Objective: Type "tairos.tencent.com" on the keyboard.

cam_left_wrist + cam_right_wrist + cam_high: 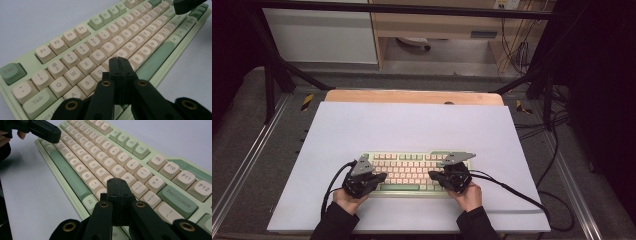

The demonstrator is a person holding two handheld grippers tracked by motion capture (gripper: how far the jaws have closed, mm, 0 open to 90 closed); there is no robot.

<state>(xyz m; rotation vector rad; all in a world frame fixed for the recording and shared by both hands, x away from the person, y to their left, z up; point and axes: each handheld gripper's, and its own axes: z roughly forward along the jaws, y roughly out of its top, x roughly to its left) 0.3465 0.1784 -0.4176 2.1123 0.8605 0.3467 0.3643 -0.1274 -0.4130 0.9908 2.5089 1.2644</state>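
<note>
A pale green keyboard (412,172) with cream keys lies on the white sheet near the front of the table. My left gripper (381,176) hovers over its left end, jaws pressed together with nothing between them; in the left gripper view its tip (118,59) hangs above the keyboard (100,47) near the D, F and G keys. My right gripper (432,175) is over the right end, also shut and empty; in the right gripper view its tip (117,180) sits over the keyboard (105,162) near the P key. The two tips point toward each other.
The white sheet (412,130) covers most of the wooden table (412,96). Black cables (517,195) trail off the front right, and another loops at the front left. A dark frame surrounds the table. Each gripper view shows the other gripper's tip far off.
</note>
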